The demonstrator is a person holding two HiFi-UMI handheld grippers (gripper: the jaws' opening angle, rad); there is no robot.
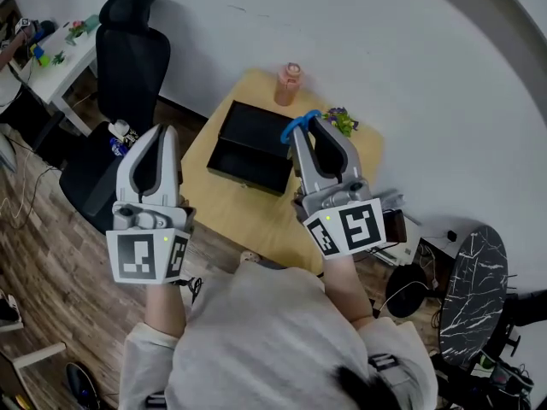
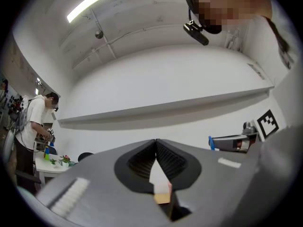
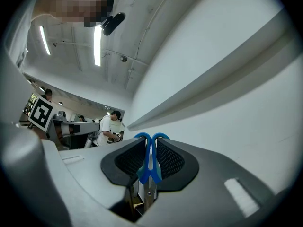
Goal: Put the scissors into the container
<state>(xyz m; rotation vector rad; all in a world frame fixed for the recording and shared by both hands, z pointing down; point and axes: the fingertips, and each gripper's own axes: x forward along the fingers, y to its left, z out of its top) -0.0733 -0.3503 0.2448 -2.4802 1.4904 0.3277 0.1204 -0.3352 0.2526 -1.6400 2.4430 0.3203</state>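
The scissors [image 3: 149, 162] are clamped between the jaws of the right gripper [image 3: 150, 145]. Their blue handle loops protrude past the jaw tips, and the metal blades run back toward the gripper body. In the head view the same blue loops [image 1: 297, 125] show at the tip of the right gripper [image 1: 306, 128], which is held above the wooden table [image 1: 244, 216]. The open black container [image 1: 249, 171] lies just to the left of the right gripper's jaws, between the two grippers. A pink bottle [image 1: 289, 84] stands beyond the jaw tips. The left gripper [image 2: 155, 143] has its jaws pressed together with nothing between them. In the head view the left gripper [image 1: 162, 133] is well left of the container, off the table edge.
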